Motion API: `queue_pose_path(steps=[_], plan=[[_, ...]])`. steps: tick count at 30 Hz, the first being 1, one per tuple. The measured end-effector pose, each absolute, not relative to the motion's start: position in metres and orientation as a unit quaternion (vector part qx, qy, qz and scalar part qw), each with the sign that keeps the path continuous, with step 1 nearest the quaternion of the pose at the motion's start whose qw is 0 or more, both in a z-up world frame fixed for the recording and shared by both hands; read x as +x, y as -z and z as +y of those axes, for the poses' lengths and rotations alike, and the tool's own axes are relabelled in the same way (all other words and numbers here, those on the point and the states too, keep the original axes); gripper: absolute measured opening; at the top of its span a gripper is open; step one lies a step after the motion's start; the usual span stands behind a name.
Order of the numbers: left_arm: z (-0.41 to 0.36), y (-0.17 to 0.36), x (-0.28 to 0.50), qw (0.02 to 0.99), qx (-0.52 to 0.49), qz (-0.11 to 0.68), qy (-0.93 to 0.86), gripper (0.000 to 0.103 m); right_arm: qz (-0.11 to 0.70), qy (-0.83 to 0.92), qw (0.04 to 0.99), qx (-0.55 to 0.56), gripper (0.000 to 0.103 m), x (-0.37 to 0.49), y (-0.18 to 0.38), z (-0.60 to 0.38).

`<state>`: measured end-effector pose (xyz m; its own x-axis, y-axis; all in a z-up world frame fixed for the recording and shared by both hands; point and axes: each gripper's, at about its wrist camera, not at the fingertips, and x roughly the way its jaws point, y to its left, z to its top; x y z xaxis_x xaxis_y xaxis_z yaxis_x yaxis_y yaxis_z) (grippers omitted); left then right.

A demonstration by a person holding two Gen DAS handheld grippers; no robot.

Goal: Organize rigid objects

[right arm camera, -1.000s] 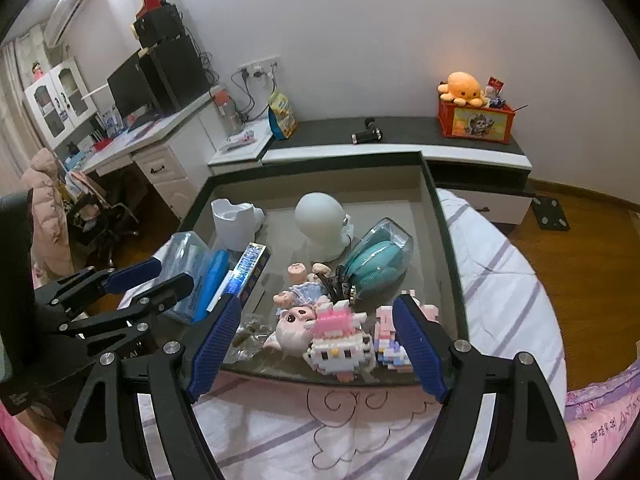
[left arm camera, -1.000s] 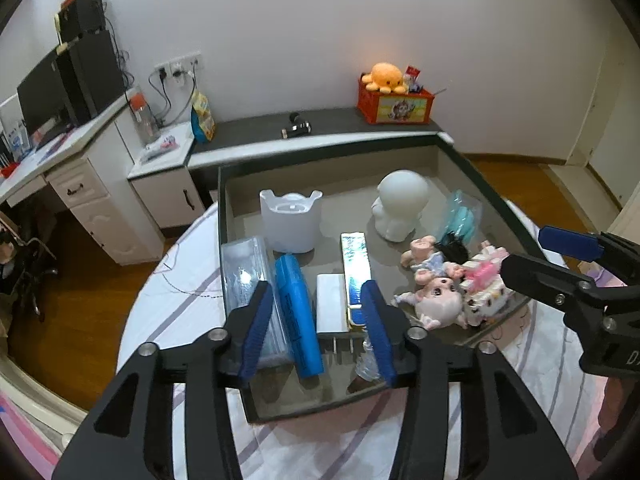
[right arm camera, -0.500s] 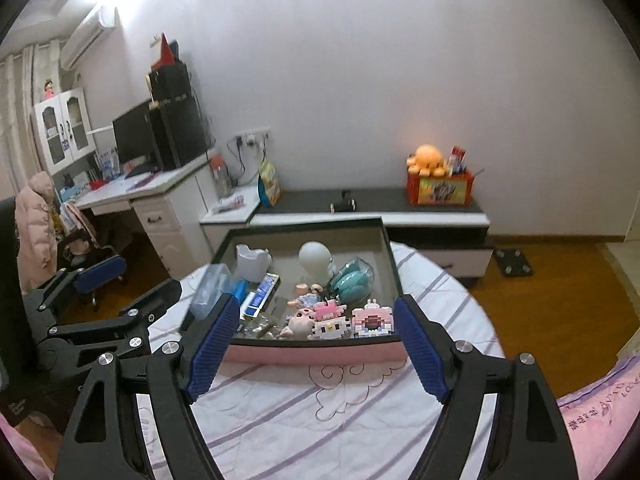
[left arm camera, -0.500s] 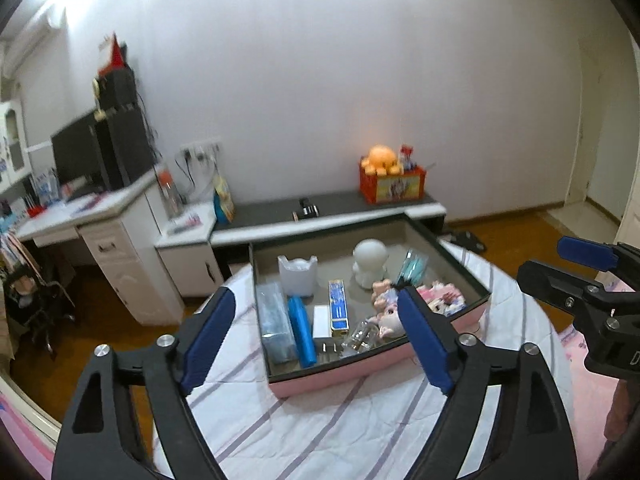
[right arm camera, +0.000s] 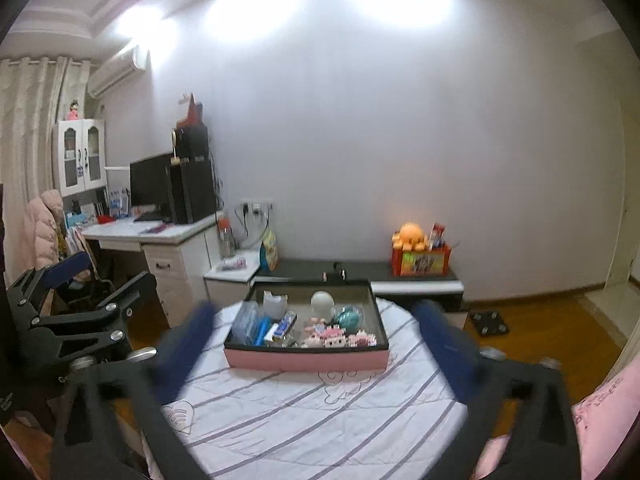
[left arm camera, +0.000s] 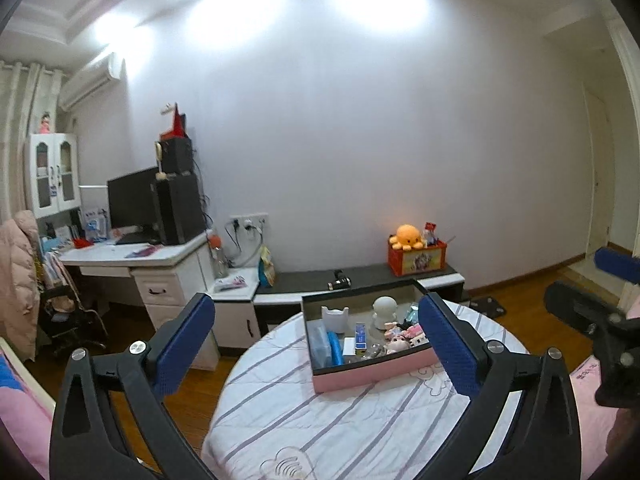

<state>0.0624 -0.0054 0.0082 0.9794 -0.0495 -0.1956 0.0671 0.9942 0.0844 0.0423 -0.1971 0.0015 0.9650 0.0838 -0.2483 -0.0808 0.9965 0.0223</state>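
A pink box [left arm camera: 372, 372] with a dark rim stands on a round table with a striped white cloth [left arm camera: 340, 420]; it also shows in the right wrist view [right arm camera: 306, 360]. Inside lie a white jar [left arm camera: 335, 318], a white round figure [left arm camera: 384, 312], blue cases [left arm camera: 334, 348], dolls and block toys [right arm camera: 340, 332]. My left gripper [left arm camera: 316, 344] is open and empty, far back from the box. My right gripper [right arm camera: 320, 348] is open and empty, blurred, also well back. Each gripper shows at the edge of the other's view.
A white desk [left arm camera: 132, 260] with monitor and computer tower stands at left. A low dark bench [left arm camera: 360, 276] along the wall bears a red box with an orange plush [left arm camera: 416, 252]. A scale [right arm camera: 490, 322] lies on the wooden floor. Pink bedding [left arm camera: 20, 412] is at lower left.
Both grippers have pulled far back and up from the box, which now looks small. The left jaws have opened wide. The box's contents have not moved.
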Motion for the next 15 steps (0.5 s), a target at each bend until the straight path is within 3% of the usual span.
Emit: queue_pose_path(steps=[15], plan=[[0.011, -0.01, 0.003, 0.996, 0.02, 0.09, 0.001, 0.103, 0.08, -0.029, 0.996, -0.001, 0.103, -0.021, -0.01, -0.189]])
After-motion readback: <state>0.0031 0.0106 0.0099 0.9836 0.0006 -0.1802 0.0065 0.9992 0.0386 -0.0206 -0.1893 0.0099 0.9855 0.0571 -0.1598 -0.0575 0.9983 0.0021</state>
